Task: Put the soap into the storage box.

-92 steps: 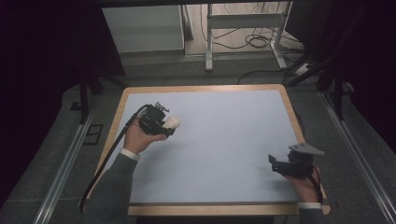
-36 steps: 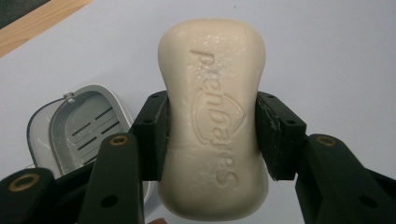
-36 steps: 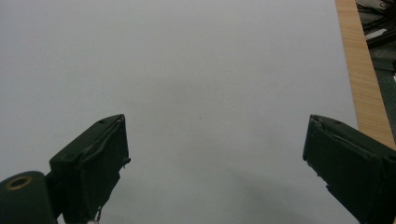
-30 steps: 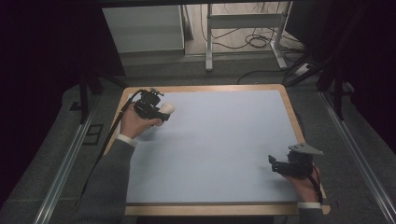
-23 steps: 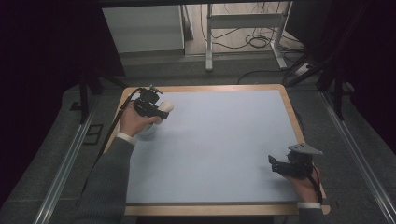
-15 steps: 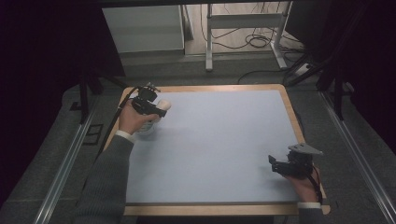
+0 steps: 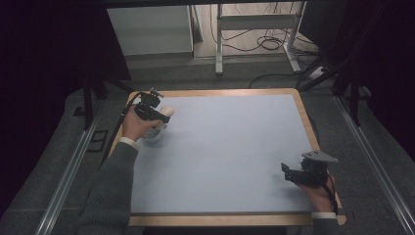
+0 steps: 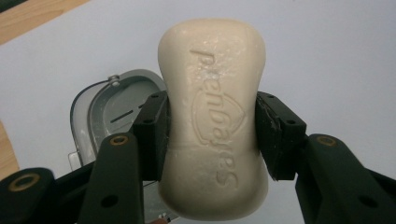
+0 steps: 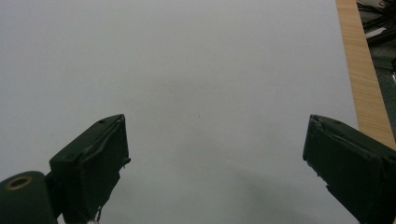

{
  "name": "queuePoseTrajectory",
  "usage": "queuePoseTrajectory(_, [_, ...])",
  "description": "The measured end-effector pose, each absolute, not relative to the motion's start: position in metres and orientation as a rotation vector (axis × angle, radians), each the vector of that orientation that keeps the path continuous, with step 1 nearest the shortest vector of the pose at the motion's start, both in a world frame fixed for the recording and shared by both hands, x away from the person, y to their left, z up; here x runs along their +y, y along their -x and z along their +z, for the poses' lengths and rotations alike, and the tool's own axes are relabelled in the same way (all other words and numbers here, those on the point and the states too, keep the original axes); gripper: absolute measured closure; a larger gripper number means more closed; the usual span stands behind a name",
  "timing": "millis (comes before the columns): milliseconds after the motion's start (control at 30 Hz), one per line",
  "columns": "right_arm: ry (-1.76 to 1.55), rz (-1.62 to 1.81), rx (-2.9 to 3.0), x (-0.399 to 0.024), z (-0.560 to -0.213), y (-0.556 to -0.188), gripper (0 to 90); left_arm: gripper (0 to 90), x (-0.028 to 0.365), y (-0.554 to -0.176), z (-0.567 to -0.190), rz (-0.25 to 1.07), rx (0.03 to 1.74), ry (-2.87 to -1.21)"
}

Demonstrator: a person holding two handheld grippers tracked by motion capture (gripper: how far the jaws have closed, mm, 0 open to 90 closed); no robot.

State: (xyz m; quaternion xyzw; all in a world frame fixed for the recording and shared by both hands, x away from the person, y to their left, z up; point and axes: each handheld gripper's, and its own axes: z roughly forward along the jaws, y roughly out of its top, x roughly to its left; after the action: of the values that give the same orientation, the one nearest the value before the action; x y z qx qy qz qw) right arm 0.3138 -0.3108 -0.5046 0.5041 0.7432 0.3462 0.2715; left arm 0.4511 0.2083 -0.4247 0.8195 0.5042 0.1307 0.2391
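Note:
A cream bar of soap (image 8: 214, 116) with raised lettering sits clamped between the jaws of my left gripper (image 8: 212, 130). In the high view that left gripper (image 7: 155, 112) is at the table's far left corner, with the soap (image 7: 166, 111) sticking out of it. Below it lies a grey soap dish (image 8: 109, 112), whose white edge (image 7: 154, 134) peeks out under the hand. My right gripper (image 7: 293, 173) rests near the front right edge, open, with nothing between its jaws (image 9: 215, 163).
The table has a pale blue mat (image 7: 225, 152) with a wooden rim (image 7: 306, 115). A black cable (image 7: 120, 125) trails off the left edge from the left gripper. Metal rails run along both sides on the floor.
My left gripper has carried the soap away from the middle left toward the far left corner, over the dish. The right gripper has stayed still.

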Motion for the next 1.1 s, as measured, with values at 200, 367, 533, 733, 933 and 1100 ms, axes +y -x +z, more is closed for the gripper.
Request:
queuePoseTrajectory(200, [-1.358,0.934,1.999,-0.311,-0.505,-0.314,6.5,49.5,0.218,-0.454,-0.433,0.350,1.425,-2.230])
queuePoseTrajectory(367, [-1.358,0.930,2.001,-0.311,-0.505,-0.314,6.6,49.5,0.224,-0.456,-0.438,0.339,1.453,-2.220])
queuePoseTrajectory(533, [-1.362,0.928,1.998,-0.311,-0.505,-0.314,6.6,49.5,0.231,-0.459,-0.443,0.332,1.481,-2.214])
queuePoseTrajectory(733, [-1.364,0.926,1.998,-0.311,-0.505,-0.314,6.6,49.5,0.238,-0.463,-0.454,0.310,1.518,-2.202])
queuePoseTrajectory(933, [-1.362,0.923,2.000,-0.311,-0.506,-0.314,6.5,49.5,0.244,-0.465,-0.465,0.292,1.549,-2.196])
queuePoseTrajectory(1100, [-1.362,0.921,2.000,-0.311,-0.506,-0.314,6.5,49.5,0.244,-0.466,-0.470,0.289,1.556,-2.201])
